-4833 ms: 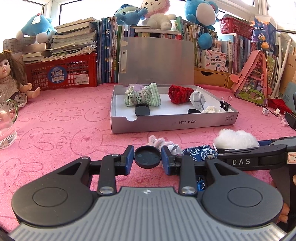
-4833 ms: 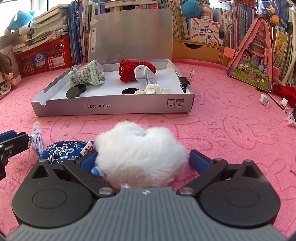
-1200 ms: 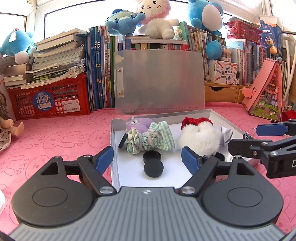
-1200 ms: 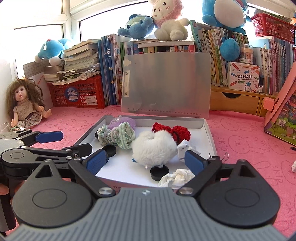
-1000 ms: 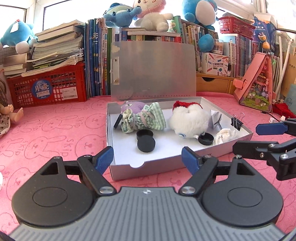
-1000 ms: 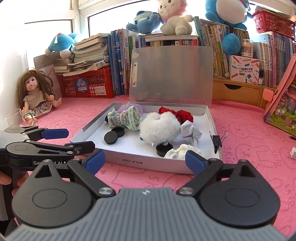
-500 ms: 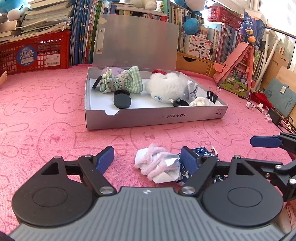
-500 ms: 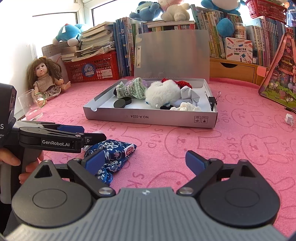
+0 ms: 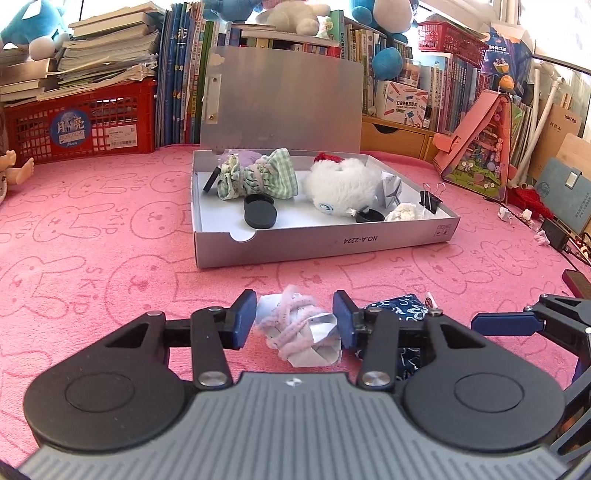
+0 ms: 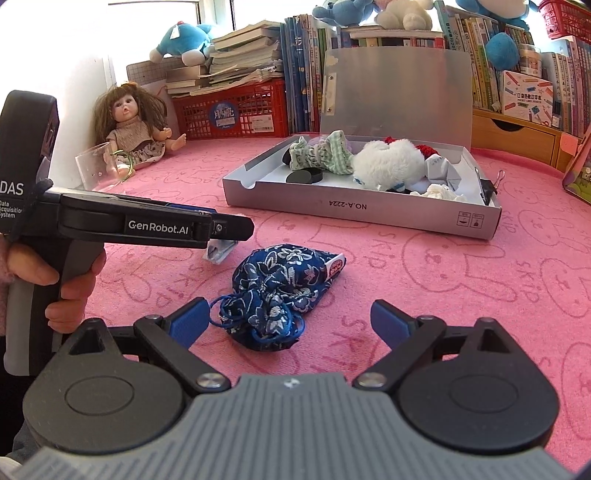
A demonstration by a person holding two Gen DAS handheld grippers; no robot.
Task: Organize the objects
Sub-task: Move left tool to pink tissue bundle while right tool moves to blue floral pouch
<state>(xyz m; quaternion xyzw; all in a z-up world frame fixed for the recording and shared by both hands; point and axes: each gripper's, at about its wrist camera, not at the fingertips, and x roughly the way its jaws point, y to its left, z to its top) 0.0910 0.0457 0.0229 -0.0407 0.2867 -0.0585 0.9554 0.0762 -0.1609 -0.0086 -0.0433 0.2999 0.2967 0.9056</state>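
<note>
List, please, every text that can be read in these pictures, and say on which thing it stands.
"NO.A-2224": front wall of the grey box, printed upside down.
"GenRobot.AI": side of the left hand-held gripper.
"DAS", "Data Acquisition System" (partly cut off): its body.
"SKIP": repeated on the pink cloth.
Red crate sticker, book spines, blue pouch tag: too small or blurred.

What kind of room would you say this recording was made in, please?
Probably a child's bedroom or playroom at home: a doll sits on the pink bunny-print table cover, plush toys perch above, and rows of books line the back.
</note>
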